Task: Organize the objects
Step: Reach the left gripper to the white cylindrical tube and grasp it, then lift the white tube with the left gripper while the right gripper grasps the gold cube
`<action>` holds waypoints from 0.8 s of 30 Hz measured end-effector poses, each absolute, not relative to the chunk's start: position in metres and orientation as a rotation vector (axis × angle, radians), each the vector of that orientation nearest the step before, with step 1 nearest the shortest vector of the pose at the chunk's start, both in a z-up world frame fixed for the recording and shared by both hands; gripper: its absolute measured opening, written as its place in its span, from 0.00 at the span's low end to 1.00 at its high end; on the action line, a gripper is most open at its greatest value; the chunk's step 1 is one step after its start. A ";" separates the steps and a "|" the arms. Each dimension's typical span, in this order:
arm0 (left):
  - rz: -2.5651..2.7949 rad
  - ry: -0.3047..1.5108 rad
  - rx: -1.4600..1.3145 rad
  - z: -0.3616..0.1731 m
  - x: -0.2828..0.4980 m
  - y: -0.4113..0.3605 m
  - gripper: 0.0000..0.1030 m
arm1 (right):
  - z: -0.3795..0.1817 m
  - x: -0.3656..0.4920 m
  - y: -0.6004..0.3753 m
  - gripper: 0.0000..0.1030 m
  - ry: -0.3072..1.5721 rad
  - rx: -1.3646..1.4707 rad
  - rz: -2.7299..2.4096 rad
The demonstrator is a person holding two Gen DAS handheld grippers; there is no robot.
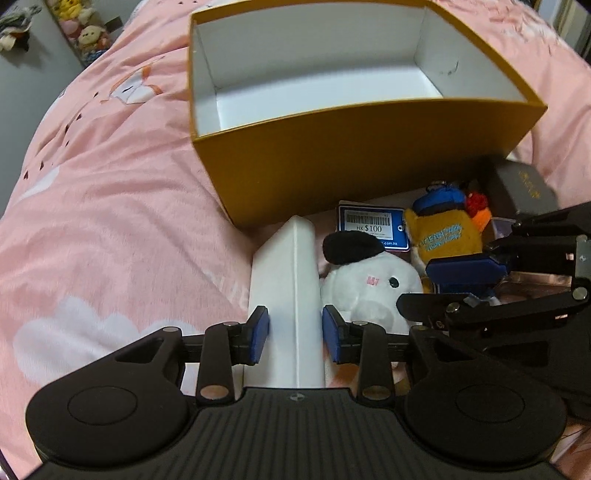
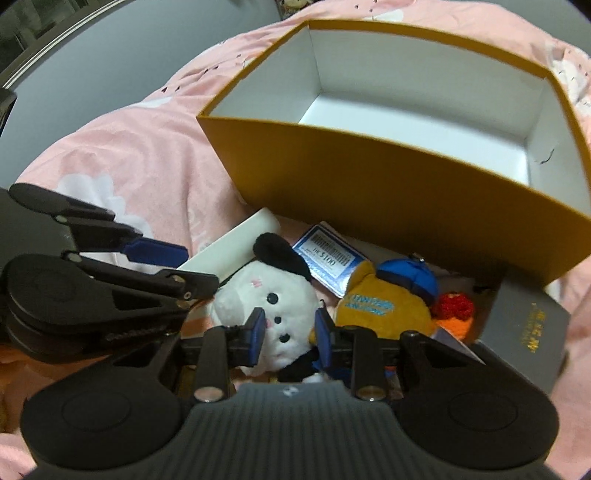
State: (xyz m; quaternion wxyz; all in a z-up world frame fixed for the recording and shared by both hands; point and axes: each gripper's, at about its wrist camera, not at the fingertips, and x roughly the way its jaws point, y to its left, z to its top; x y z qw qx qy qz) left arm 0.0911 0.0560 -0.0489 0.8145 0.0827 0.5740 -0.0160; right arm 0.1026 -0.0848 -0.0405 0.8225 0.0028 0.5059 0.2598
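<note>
A long white box [image 1: 291, 280] lies on the bed. My left gripper [image 1: 295, 332] straddles its near end, the blue pads close beside its two sides and open. To its right lies a white plush with a black ear [image 2: 273, 295]. My right gripper [image 2: 290, 332] is shut on it, its pads pressing into the face. Beside that plush lies a yellow plush with a blue cap [image 2: 388, 306] and a blue price tag [image 2: 328, 258]. In the left wrist view the right gripper [image 1: 436, 284] reaches in from the right. Behind everything stands a big orange box [image 1: 332, 155], white and empty inside.
A dark grey box with gold lettering [image 2: 524, 325] sits at the right, a red and orange knitted thing [image 2: 454, 306] next to it. The pink patterned bedcover [image 1: 110, 221] stretches to the left. Several soft toys [image 1: 85, 29] sit on a shelf at the far left.
</note>
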 end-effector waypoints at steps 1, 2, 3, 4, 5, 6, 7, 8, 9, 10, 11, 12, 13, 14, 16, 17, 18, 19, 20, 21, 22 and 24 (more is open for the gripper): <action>-0.038 1.229 0.188 -0.050 0.092 0.055 0.38 | -0.043 0.104 -0.085 0.30 1.080 0.012 0.557; -0.040 1.235 0.196 -0.052 0.095 0.055 0.39 | -0.044 0.106 -0.085 0.30 1.084 0.017 0.559; -0.044 1.243 0.205 -0.053 0.097 0.055 0.39 | -0.046 0.108 -0.085 0.30 1.090 0.026 0.560; -0.050 1.251 0.216 -0.055 0.099 0.054 0.40 | -0.048 0.109 -0.086 0.30 1.094 0.035 0.561; -0.060 1.260 0.230 -0.057 0.102 0.054 0.43 | -0.049 0.110 -0.086 0.30 1.096 0.041 0.563; -0.064 1.270 0.239 -0.060 0.106 0.055 0.44 | -0.050 0.111 -0.086 0.30 1.098 0.046 0.566; -0.066 1.282 0.250 -0.062 0.110 0.055 0.50 | -0.052 0.110 -0.086 0.31 1.098 0.049 0.569; -0.064 1.290 0.257 -0.064 0.114 0.056 0.53 | -0.052 0.110 -0.086 0.31 1.098 0.048 0.571; -0.060 1.302 0.256 -0.066 0.119 0.058 0.54 | -0.052 0.109 -0.086 0.31 1.094 0.046 0.572; -0.063 1.311 0.255 -0.068 0.121 0.059 0.53 | -0.051 0.107 -0.087 0.31 1.091 0.045 0.573; -0.069 1.318 0.257 -0.070 0.123 0.060 0.50 | -0.050 0.107 -0.087 0.31 1.090 0.045 0.573; -0.071 1.322 0.262 -0.071 0.123 0.059 0.49 | -0.050 0.106 -0.088 0.31 1.089 0.045 0.570; -0.072 1.321 0.274 -0.071 0.122 0.058 0.49 | -0.050 0.105 -0.089 0.31 1.089 0.045 0.569; -0.072 1.320 0.284 -0.071 0.121 0.058 0.47 | -0.049 0.105 -0.090 0.31 1.090 0.045 0.568; -0.069 1.321 0.297 -0.067 0.116 0.059 0.43 | -0.047 0.104 -0.093 0.31 1.094 0.051 0.568; -0.068 1.321 0.296 -0.065 0.114 0.060 0.40 | -0.047 0.103 -0.095 0.32 1.098 0.056 0.571; -0.068 1.323 0.295 -0.062 0.111 0.062 0.38 | -0.046 0.102 -0.097 0.32 1.103 0.063 0.579; -0.075 1.329 0.294 -0.060 0.107 0.063 0.34 | -0.045 0.101 -0.098 0.32 1.108 0.075 0.592; -0.074 1.330 0.290 -0.059 0.103 0.066 0.32 | -0.044 0.097 -0.100 0.32 1.113 0.085 0.607; -0.070 1.328 0.286 -0.057 0.099 0.069 0.32 | -0.043 0.094 -0.100 0.32 1.119 0.092 0.626; -0.064 1.326 0.281 -0.057 0.095 0.072 0.31 | -0.043 0.090 -0.101 0.32 1.125 0.097 0.645; -0.056 1.298 0.238 -0.052 0.086 0.078 0.31 | -0.042 0.082 -0.100 0.40 1.140 0.108 0.693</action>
